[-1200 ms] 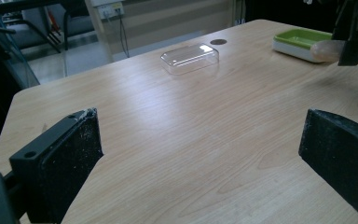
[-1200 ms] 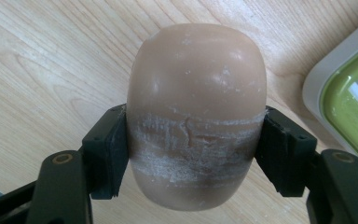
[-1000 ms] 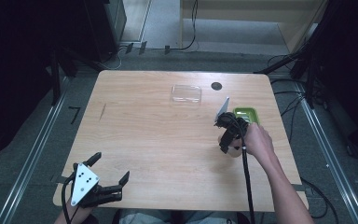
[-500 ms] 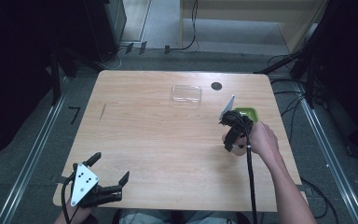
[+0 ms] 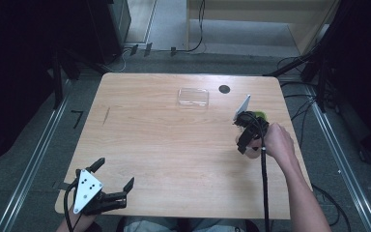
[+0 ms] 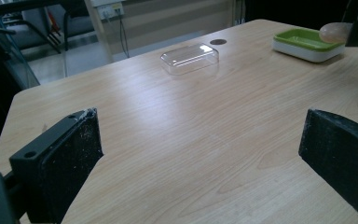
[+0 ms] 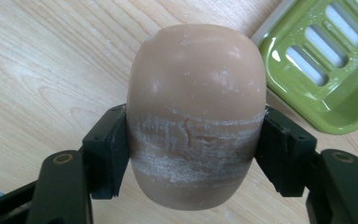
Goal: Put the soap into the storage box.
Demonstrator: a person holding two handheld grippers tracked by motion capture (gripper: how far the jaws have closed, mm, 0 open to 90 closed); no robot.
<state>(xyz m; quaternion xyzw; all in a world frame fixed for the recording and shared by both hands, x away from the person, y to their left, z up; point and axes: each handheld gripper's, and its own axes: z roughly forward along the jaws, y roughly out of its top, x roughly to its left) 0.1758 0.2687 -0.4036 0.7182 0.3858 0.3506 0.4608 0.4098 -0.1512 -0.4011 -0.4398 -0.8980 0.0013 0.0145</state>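
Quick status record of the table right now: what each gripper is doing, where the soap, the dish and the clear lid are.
right gripper: shut on soap bar
soap bar: tan, rounded, held above the wood beside the dish
soap dish: green slotted tray on white base, empty, near the table's right edge
clear lid: lying far centre of the table, apart from the dish
left gripper: jaws wide open, nothing between them, at the near left corner

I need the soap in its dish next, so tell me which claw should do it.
Right. The right claw is already shut on the soap, and the green dish lies just beside it. The left claw sits open at the table's near left corner, far from both.
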